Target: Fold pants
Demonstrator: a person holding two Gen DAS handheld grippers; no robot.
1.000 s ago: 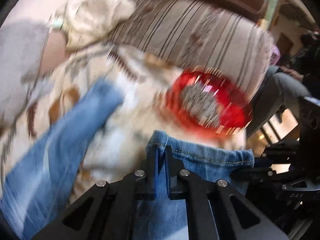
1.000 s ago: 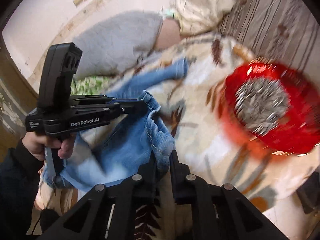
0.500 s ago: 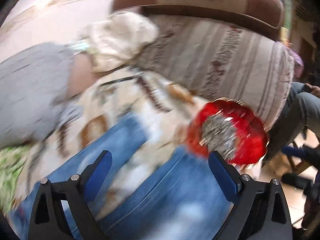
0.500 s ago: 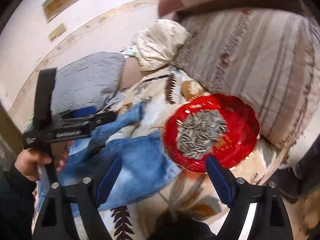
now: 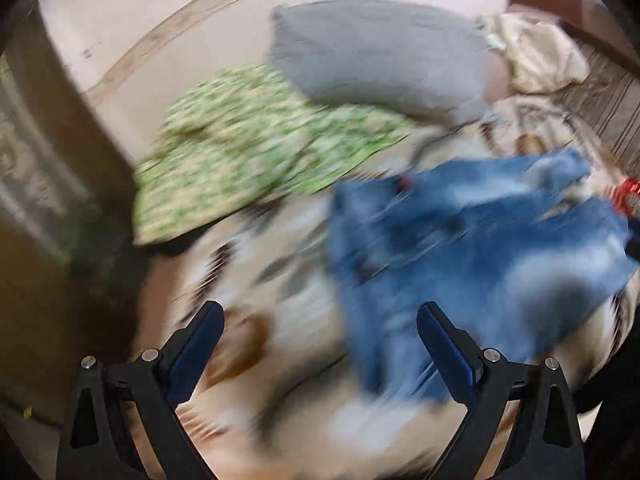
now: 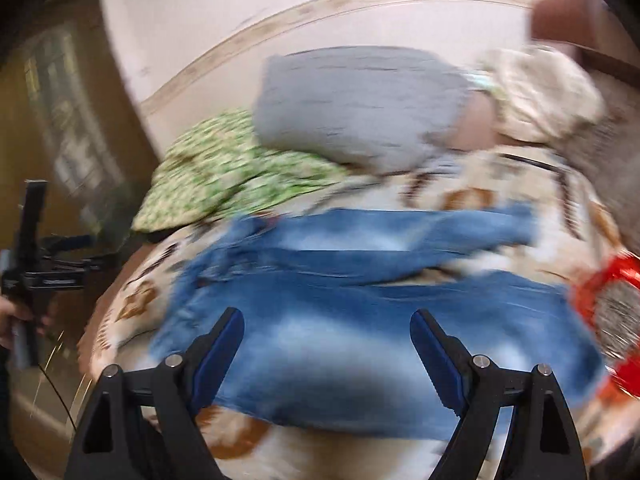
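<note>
Lying half-folded on the patterned blanket (image 6: 460,196): blue jeans (image 6: 360,304), legs doubled, red dish (image 6: 604,296) touching their right edge. Left gripper (image 5: 320,340) and right gripper (image 6: 326,336) both spread wide, holding nothing. Between folds, likely. Next move calls for regripping an end, clear of the dish.

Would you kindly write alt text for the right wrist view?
Blurred fisheye view: the open right tool hovers over blue jeans spread on a patterned blanket. A red dish sits at right, with grey and green cushions behind.
</note>
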